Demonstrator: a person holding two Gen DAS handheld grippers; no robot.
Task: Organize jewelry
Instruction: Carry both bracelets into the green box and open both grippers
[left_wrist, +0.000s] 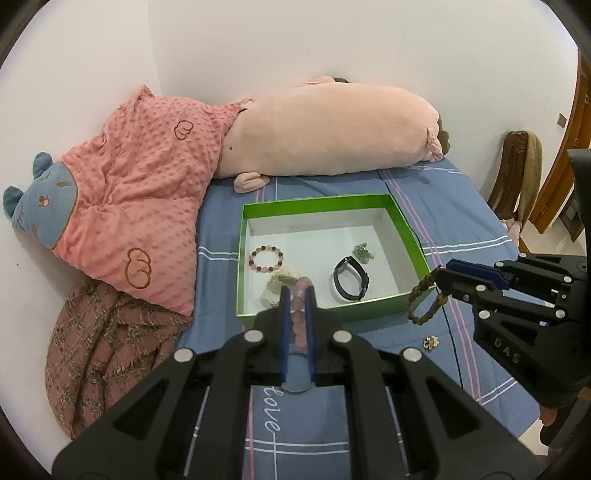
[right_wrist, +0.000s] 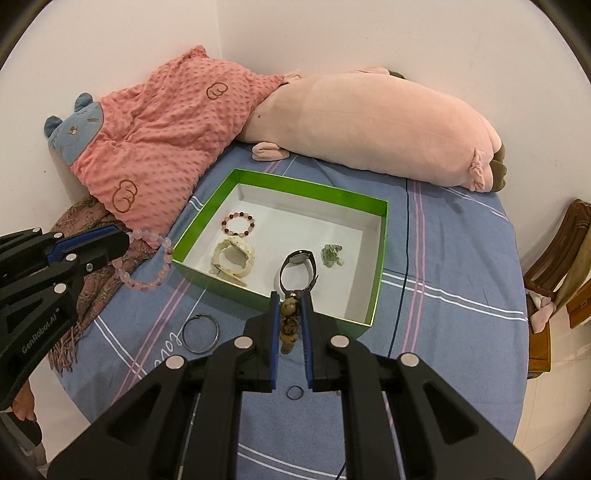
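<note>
Two bracelets are in your grip at this moment, one in each gripper, both held above the bed (left_wrist: 436, 206) just short of the green box (left_wrist: 321, 202). Your left gripper (left_wrist: 297, 291) is clamped on the pink bead bracelet (right_wrist: 147, 258); from its own camera the beads run in a line along the fingers, pointing toward the box, while the right wrist view shows the loop hanging off the tip, stretched sideways toward the box's near left corner. Your right gripper (right_wrist: 290, 299) is pinched on the brown bead bracelet (right_wrist: 289, 321), whose beads also line up lengthwise between the blue pads; seen from the left wrist, its loop (left_wrist: 424, 299) dangles below the tip beside the box's near right corner, long axis slanting down and away from the gripper. Inside the box lie a red-and-white bead bracelet (left_wrist: 266, 259), a cream bracelet (right_wrist: 232, 260), a black watch (left_wrist: 351, 282) resting on its edge with the strap looped, and a small green cluster (left_wrist: 364, 253). On the blue sheet outside the box you have a thin metal bangle (right_wrist: 200, 334) lying flat, a small ring (right_wrist: 294, 392) under your right gripper, and a little gold piece (left_wrist: 430, 342). Pink pillows (left_wrist: 147, 192) rest against the wall behind the box.
</note>
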